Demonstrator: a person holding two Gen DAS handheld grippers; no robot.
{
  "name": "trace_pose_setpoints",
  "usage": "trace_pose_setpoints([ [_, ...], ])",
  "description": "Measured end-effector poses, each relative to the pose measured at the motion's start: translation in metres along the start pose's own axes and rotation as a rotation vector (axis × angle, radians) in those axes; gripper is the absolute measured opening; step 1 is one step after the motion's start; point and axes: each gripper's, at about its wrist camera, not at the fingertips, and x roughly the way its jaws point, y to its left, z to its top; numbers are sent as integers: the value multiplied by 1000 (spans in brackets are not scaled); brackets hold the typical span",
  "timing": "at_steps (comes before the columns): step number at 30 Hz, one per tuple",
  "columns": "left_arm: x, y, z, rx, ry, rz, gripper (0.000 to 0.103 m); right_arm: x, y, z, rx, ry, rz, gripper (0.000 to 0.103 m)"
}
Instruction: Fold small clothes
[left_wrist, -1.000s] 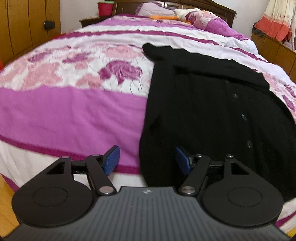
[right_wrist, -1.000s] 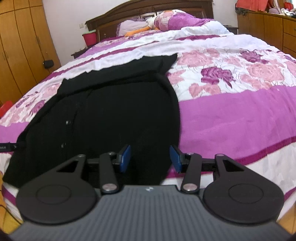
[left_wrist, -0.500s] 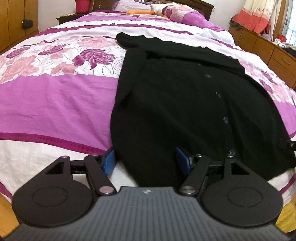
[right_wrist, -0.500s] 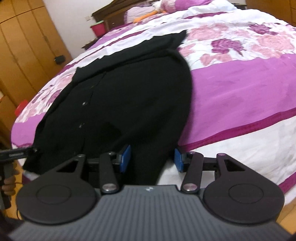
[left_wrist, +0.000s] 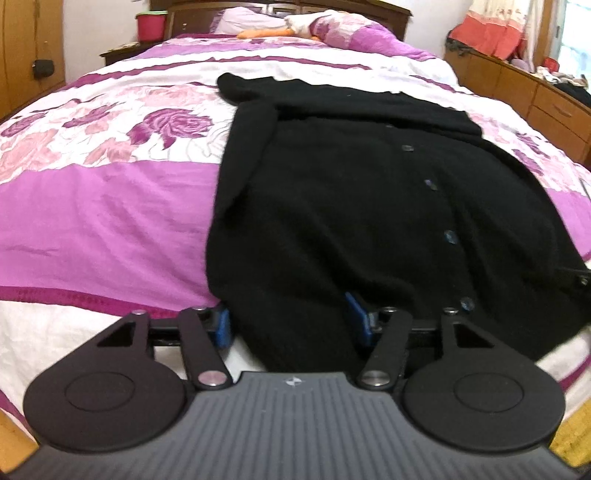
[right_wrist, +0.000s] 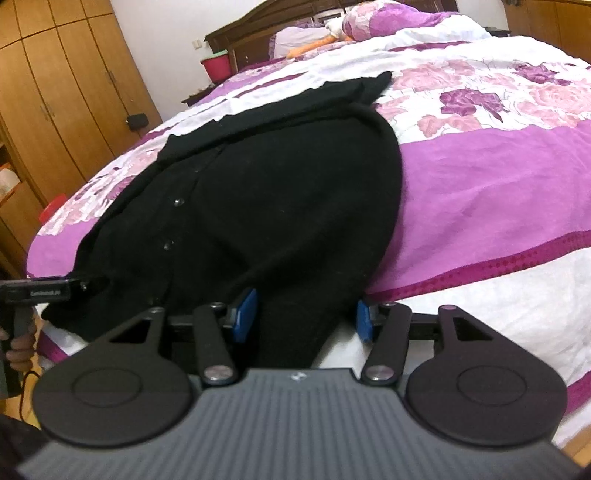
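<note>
A black buttoned cardigan (left_wrist: 351, 206) lies spread flat on the bed, its hem toward me. My left gripper (left_wrist: 289, 321) is at the hem's left corner. Its jaws are closing, with black cloth between the blue pads (left_wrist: 222, 326), which are still set wide and do not pinch it. My right gripper (right_wrist: 304, 317) is at the hem's right corner (right_wrist: 295, 332). Its jaws are opening, and cloth lies between its pads (right_wrist: 245, 314) without being pressed. In the right wrist view, the left gripper (right_wrist: 40, 293) and the hand holding it (right_wrist: 18, 347) show at the cardigan's far corner.
The bed has a pink, purple and white floral cover (left_wrist: 103, 206). Pillows (left_wrist: 332, 29) and a wooden headboard are at its far end. Wooden wardrobes (right_wrist: 62, 92) stand to the left, a red bucket (left_wrist: 150, 26) on a nightstand, and low cabinets (left_wrist: 535, 96) to the right.
The left gripper has shifted right onto the hem, and its jaws have narrowed around the cloth. The right gripper's jaws have widened a little and its view has tilted.
</note>
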Motion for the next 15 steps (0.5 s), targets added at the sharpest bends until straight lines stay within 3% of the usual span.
trace_pose_setpoints([
  [3, -3, -1, 2, -13, 4, -58, 61, 0, 2, 1, -2, -2, 38, 55],
  [5, 1, -3, 2, -7, 14, -48, 61, 2, 4, 2, 4, 3, 60, 53],
  [7, 8, -3, 3, 6, 18, -47, 61, 5, 5, 2, -2, 5, 52, 46],
  [9, 13, -1, 4, -6, 15, -52, 60, 8, 3, 2, 9, 4, 35, 31],
  [11, 13, 0, 4, -13, 7, -32, 39, 7, 0, 3, 30, 3, 20, 12],
  [12, 11, 3, 4, -17, 1, -40, 34, 6, -4, 3, 55, 4, 37, 10],
  [14, 8, 9, 3, -63, 3, -92, 13, 2, -5, 4, 73, -8, 54, 9],
  [15, 6, 11, 4, -92, 7, -119, 10, -2, -5, 5, 71, -25, 63, 9],
])
